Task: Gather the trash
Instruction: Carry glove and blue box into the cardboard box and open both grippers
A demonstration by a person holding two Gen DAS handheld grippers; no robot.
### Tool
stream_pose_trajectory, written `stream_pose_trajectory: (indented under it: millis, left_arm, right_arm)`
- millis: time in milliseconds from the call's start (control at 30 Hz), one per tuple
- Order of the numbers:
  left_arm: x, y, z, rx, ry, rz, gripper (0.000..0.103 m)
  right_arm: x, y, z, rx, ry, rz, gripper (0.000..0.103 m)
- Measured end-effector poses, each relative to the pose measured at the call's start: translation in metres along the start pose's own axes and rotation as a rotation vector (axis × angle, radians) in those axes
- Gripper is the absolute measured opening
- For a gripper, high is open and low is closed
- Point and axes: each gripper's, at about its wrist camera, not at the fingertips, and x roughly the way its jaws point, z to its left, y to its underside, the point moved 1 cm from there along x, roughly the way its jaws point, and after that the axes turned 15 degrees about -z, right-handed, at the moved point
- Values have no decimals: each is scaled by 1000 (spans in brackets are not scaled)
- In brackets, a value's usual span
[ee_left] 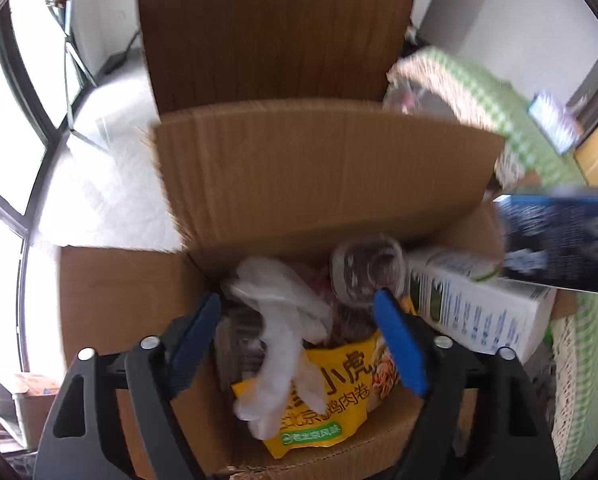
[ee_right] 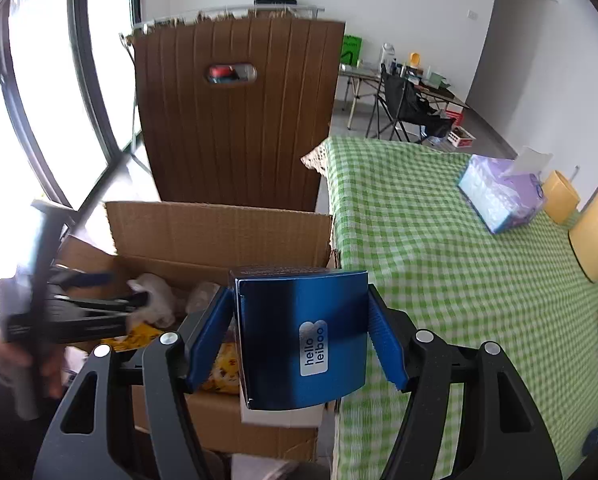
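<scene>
Beside the green-checked table (ee_right: 439, 240), low in frame, an open cardboard box (ee_left: 319, 168) collects trash. Over it the left gripper (ee_left: 299, 344) gapes, white plastic wrapper (ee_left: 283, 344) loose between its fingers. Centre frame, the right gripper (ee_right: 299, 340) clamps a blue carton (ee_right: 303, 340) at the box's edge, seemingly ready to drop.

Left wrist view looks steeply into cardboard box (ee_left: 323, 168), close; right wrist view overlooks it beside table (ee_right: 439, 240).

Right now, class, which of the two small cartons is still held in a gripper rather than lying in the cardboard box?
The blue carton, clamped in the right gripper; the white carton already lies among the trash.
</scene>
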Motion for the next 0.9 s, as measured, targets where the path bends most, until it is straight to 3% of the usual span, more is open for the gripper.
stream_pose_trajectory:
  millis: [167, 267, 367, 533, 667, 900]
  left_arm:
    - [-23, -10, 18, -58, -5, -61, 77]
    - [-34, -11, 20, -73, -5, -88, 77]
    - [-38, -10, 15, -52, -9, -102, 77]
    - [-41, -3, 8, 16, -21, -112, 77]
    - [-43, -5, 7, 14, -16, -120, 77]
    - [-65, -12, 0, 15, -10, -163, 77]
  right_arm:
    - [60, 8, 23, -128, 54, 150, 64]
    - [80, 12, 31, -150, 56, 185, 64]
    - [103, 24, 44, -154, 37, 267, 61]
    - [114, 35, 36, -95, 28, 307, 64]
    - [93, 25, 24, -53, 22, 260, 74]
    - [53, -3, 13, -11, 9, 181, 74]
